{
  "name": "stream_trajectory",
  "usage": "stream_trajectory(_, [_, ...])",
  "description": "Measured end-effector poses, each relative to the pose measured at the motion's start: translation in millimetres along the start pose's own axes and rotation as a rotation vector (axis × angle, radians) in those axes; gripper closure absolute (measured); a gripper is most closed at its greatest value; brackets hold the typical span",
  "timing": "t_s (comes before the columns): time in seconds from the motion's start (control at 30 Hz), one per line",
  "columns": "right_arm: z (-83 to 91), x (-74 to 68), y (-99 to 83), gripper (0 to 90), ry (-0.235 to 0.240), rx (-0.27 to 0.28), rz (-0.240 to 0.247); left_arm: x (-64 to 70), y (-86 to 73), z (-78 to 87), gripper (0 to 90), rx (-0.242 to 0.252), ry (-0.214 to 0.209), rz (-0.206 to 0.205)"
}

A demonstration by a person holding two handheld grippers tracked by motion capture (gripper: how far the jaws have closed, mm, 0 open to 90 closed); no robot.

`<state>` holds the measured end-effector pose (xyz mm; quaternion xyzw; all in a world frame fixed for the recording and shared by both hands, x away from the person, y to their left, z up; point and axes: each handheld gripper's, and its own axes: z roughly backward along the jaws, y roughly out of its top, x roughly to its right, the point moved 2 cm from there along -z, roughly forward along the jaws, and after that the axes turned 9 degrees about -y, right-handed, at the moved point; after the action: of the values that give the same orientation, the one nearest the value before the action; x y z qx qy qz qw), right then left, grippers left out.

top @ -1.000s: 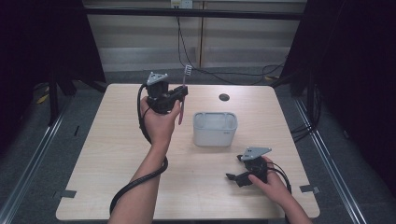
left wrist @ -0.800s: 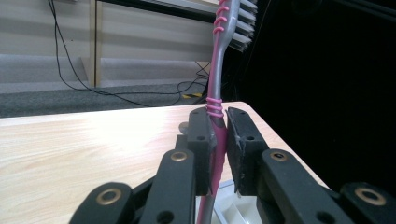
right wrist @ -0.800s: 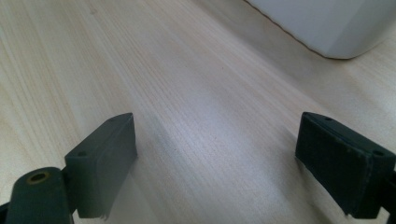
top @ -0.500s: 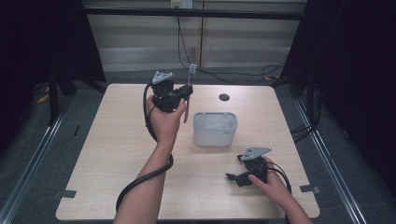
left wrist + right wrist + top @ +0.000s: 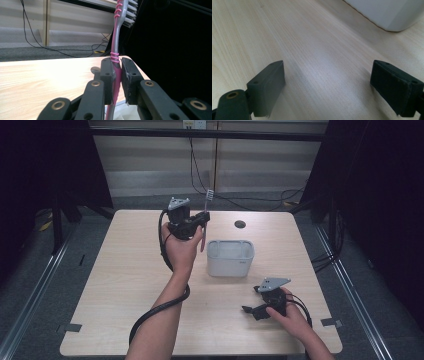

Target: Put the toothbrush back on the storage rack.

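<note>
My left gripper (image 5: pixel 202 218) is raised above the table's back middle, shut on a pink and grey toothbrush (image 5: pixel 206 215) that stands upright, bristles (image 5: pixel 210 195) on top. In the left gripper view the toothbrush (image 5: pixel 116 50) is pinched between the two jaws of the left gripper (image 5: pixel 117 82). A white open-topped container (image 5: pixel 230 257) sits just right of and below that hand. Near the front right, my right gripper (image 5: pixel 248 310) rests low on the wood, open. In the right gripper view the right gripper (image 5: pixel 332 87) has bare table between its jaws and the container (image 5: pixel 387 13) lies ahead at the top right.
A round dark hole (image 5: pixel 240 224) lies in the wooden table (image 5: pixel 115 285) behind the container. Black cables (image 5: pixel 160 307) trail from the grippers. Beyond the far edge is grey floor with cables; dark frames stand at both sides.
The left hand has carried the upright toothbrush to the right, closer to the container. The right gripper has stayed where it was.
</note>
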<state>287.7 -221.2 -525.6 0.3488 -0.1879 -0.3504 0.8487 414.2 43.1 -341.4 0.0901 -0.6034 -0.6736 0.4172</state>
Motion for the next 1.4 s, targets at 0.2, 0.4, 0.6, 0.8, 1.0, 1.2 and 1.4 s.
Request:
stream_trajectory(0.2, [0.0,0.0,0.0,11.8,0.000,0.000,0.000,-1.1,0.6,-1.5,80.3,0.014,0.000,0.003])
stream_trajectory(0.4, [0.1,0.2,0.0,11.8,-0.003,-0.001,0.002,-2.1,-1.9,-6.2,80.3,0.018,0.002,0.011])
stream_trajectory(0.6, [0.0,0.1,0.0,11.8,-0.001,0.001,0.001,1.7,-5.9,-13.0,80.3,0.016,-0.003,0.005])
stream_trajectory(0.8, [0.0,0.0,0.0,11.8,-0.001,0.000,0.001,3.7,-10.3,-19.1,80.3,0.016,-0.004,0.000])
stream_trajectory(1.0, [0.0,0.0,0.0,11.8,0.000,0.000,0.001,4.8,-13.2,-25.2,80.3,0.011,-0.008,0.001])
stream_trajectory(1.2, [0.0,0.0,0.0,11.9,0.000,0.000,0.001,7.5,-14.2,-30.5,80.2,0.006,-0.011,-0.004])
stream_trajectory(1.4, [0.0,0.0,0.0,11.8,0.000,0.001,0.002,7.4,-16.7,-34.1,80.2,0.005,-0.013,-0.003])
